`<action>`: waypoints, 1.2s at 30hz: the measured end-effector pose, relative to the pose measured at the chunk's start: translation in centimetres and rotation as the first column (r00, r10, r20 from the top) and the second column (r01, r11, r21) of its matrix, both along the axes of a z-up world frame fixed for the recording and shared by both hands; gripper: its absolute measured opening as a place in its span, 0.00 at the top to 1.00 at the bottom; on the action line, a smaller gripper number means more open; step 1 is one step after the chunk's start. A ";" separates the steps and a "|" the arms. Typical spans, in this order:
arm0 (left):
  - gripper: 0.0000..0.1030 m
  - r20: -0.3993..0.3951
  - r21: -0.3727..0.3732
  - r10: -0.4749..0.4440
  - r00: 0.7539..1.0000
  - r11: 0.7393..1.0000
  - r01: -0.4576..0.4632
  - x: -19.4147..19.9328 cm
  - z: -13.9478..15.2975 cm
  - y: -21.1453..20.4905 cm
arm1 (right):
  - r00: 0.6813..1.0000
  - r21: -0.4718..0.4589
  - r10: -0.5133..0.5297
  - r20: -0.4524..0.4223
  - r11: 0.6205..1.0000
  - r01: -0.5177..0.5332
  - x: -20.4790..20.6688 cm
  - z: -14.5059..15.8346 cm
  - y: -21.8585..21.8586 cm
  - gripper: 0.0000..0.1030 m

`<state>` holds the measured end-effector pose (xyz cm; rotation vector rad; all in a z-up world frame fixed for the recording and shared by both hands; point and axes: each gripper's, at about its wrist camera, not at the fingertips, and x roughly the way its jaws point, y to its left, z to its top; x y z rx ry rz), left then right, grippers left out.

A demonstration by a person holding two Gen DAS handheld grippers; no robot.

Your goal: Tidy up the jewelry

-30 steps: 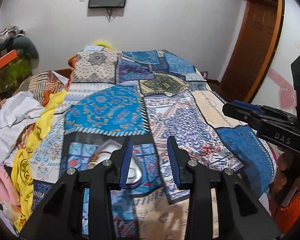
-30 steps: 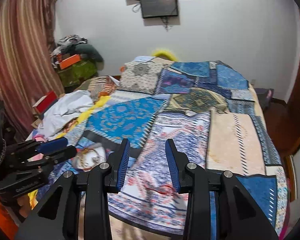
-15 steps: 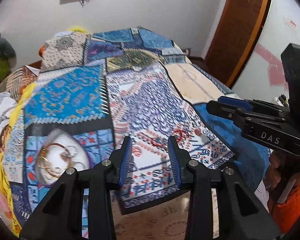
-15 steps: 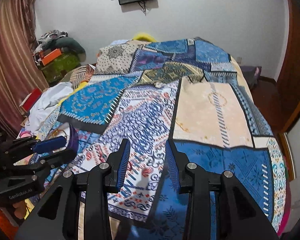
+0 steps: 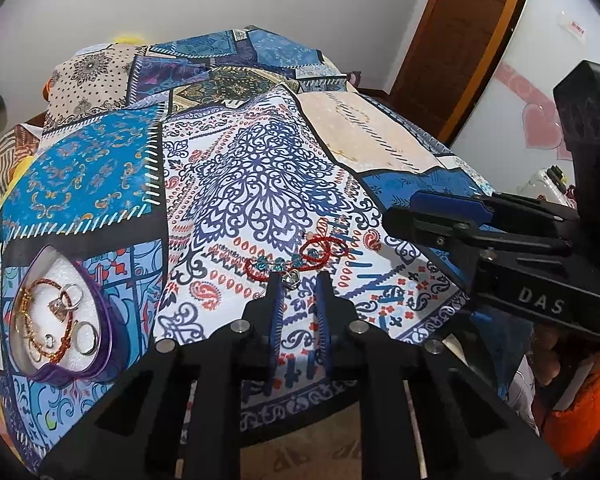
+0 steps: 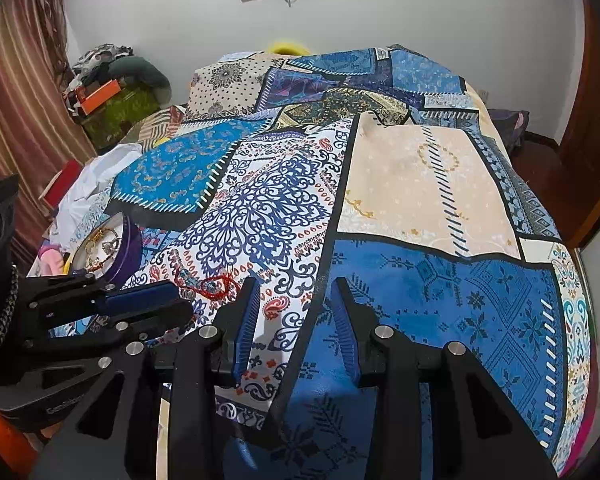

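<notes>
Left wrist view: the left tongs [image 5: 300,278] are closing, their tips just short of a red bracelet [image 5: 296,260] with blue beads that lies on the bed [image 5: 260,184]. Its small silver charm sits at the gap between the tips; the pads do not yet press it. Off to their left stands a purple heart-shaped box [image 5: 60,320] holding gold chains and rings. The right tongs [image 5: 432,216] hover to the right.

Right wrist view: the right tongs [image 6: 296,284] stand spread over bare bedspread, nothing between them. The bracelet [image 6: 208,282] lies to their left, just past the left tongs [image 6: 168,296]. Only here do a curtain [image 6: 16,100] and a pile of clothes [image 6: 112,76] show.
</notes>
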<state>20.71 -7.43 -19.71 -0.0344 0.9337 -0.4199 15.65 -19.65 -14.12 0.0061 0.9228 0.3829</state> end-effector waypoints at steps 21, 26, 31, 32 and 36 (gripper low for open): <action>1.00 0.067 0.004 0.078 0.995 0.997 -0.078 0.3 0.6 1.8 | 0.996 -0.004 0.086 -0.003 0.996 -0.086 -0.2 -0.3 2.7 0.68; 1.00 0.089 0.003 0.099 0.991 0.995 -0.099 -0.4 1.6 3.4 | 0.992 -0.023 0.129 -0.010 0.991 -0.129 0.1 -0.6 4.4 0.68; 1.00 0.084 0.018 0.105 0.991 0.994 -0.107 -0.9 1.8 4.6 | 0.981 -0.088 0.191 -0.039 0.977 -0.194 0.3 -2.1 6.7 0.67; 1.00 0.079 0.018 0.102 0.992 0.994 -0.104 -1.0 1.8 4.7 | 0.980 -0.102 0.197 -0.036 0.974 -0.200 0.4 -2.2 6.9 0.67; 0.99 0.063 0.011 0.101 0.993 0.995 -0.102 -1.0 1.7 4.9 | 0.978 -0.098 0.208 -0.031 0.973 -0.211 0.5 -2.3 6.9 0.70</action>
